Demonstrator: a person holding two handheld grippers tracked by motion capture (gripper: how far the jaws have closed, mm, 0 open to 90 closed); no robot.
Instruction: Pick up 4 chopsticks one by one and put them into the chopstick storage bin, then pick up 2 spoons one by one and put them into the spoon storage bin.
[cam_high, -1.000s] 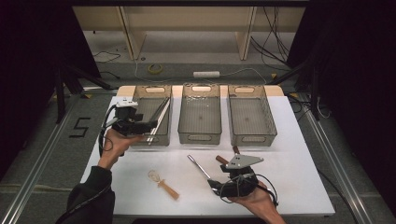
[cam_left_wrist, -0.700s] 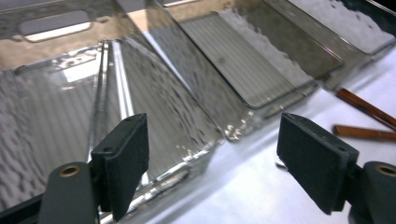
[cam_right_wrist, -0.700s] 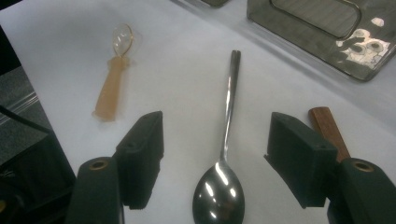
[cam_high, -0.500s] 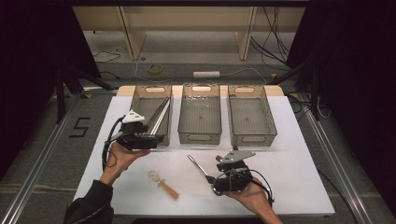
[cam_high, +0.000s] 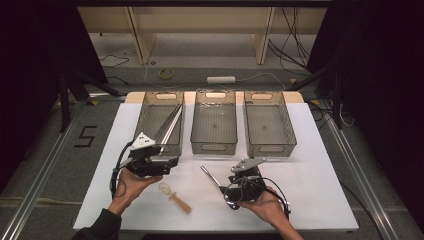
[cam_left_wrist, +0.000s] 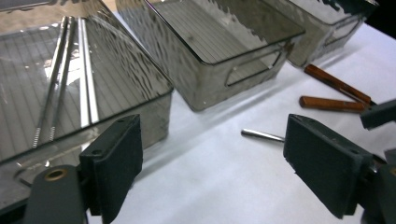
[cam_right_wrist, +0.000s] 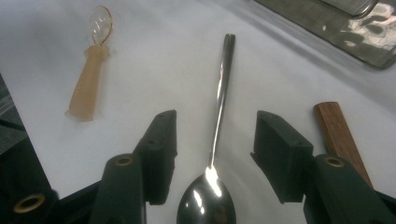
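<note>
1. Right gripper (cam_right_wrist: 212, 140): jaws apart, just closing, astride the spoon (cam_right_wrist: 215, 140), pads clear of it.
2. Spoon: flat on the white table (cam_high: 320, 190), before the middle bin (cam_high: 214, 122).
3. Left gripper (cam_left_wrist: 212, 154): jaws wide apart, just opening, holding nothing, beside the left bin (cam_left_wrist: 70, 93) containing tongs (cam_left_wrist: 84, 79).
4. Wooden-handled tool (cam_right_wrist: 91, 79): left of the spoon.

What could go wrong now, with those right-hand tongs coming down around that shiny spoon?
The spoon lies flat on the white table, and its handle is thin and polished. The right tongs, whose jaws have just been closing around it without pressing yet, might slip off or push it sideways. A wooden handle lies close beside one jaw and could get nudged or pinched along with the spoon.
</note>
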